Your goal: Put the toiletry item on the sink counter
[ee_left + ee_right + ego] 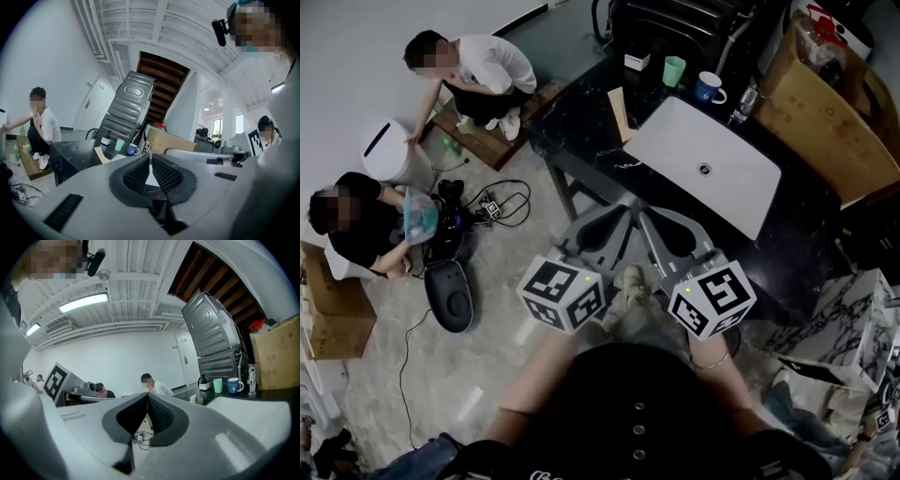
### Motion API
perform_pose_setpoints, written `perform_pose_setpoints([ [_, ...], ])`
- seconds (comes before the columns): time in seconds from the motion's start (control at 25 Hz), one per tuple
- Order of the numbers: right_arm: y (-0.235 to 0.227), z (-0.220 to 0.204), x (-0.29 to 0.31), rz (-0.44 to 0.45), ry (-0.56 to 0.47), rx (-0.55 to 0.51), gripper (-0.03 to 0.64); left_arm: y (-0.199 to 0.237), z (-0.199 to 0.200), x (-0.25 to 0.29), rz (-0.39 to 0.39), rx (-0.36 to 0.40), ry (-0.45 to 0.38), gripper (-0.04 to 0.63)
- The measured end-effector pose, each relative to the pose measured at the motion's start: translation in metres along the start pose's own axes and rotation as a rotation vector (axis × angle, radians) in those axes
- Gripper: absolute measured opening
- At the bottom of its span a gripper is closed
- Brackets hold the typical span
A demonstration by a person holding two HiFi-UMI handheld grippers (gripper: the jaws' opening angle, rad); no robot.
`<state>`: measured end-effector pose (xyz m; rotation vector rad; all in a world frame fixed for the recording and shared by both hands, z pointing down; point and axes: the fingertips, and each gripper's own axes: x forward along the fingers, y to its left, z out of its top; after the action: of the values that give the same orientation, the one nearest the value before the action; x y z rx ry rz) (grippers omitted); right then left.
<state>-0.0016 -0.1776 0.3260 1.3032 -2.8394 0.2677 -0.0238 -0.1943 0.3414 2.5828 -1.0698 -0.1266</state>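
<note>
**Head view.** The left claw (623, 208) and right claw (647, 220) sit at mid-frame, aimed at the dark table (581, 122). Both are closed on nothing. I count two claws, two marker cubes (562, 295), one white basin (703, 164), one green cup (674, 70), one blue mug (708, 89), one small white pump bottle (636, 59) and two people (478, 66) on the floor at left. The pump bottle is probably the toiletry item. It stands at the table's far edge, upper middle, well apart from both claws.

**Left gripper view.** The jaw tips meet with nothing between them. One bottle (107, 139), one cup and one mug cluster left of centre. A closed claw pushed in there would likely topple them.

**Right gripper view.** This claw is shut and empty too. The same three stand at right. Opening beside the bottle could knock over the cup next to it.
</note>
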Motion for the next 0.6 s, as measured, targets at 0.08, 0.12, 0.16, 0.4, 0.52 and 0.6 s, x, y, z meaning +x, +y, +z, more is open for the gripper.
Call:
perform_pose_setpoints([
  [0.08,0.009,0.001,-0.003,0.026,-0.014,-0.003,0.005,-0.002,-0.002,-0.006,-0.002,-0.002,0.001,0.023],
  [0.12,0.012,0.0,-0.005,0.026,-0.014,-0.005,0.005,-0.004,-0.004,-0.008,-0.003,-0.003,0.001,0.023],
  [0.16,0.014,-0.002,-0.007,0.02,-0.01,-0.005,0.005,-0.005,-0.005,-0.01,-0.004,-0.005,0.002,0.023],
  [0.4,0.02,-0.012,-0.016,0.002,0.028,-0.013,0.005,-0.012,-0.009,-0.02,-0.012,-0.01,0.003,0.023],
  [0.52,0.023,-0.013,-0.019,0.002,0.032,-0.019,0.004,-0.015,-0.012,-0.023,-0.015,-0.009,0.008,0.023],
  [0.6,0.024,-0.015,-0.021,-0.004,0.034,-0.018,0.004,-0.016,-0.014,-0.024,-0.016,-0.01,0.01,0.023],
])
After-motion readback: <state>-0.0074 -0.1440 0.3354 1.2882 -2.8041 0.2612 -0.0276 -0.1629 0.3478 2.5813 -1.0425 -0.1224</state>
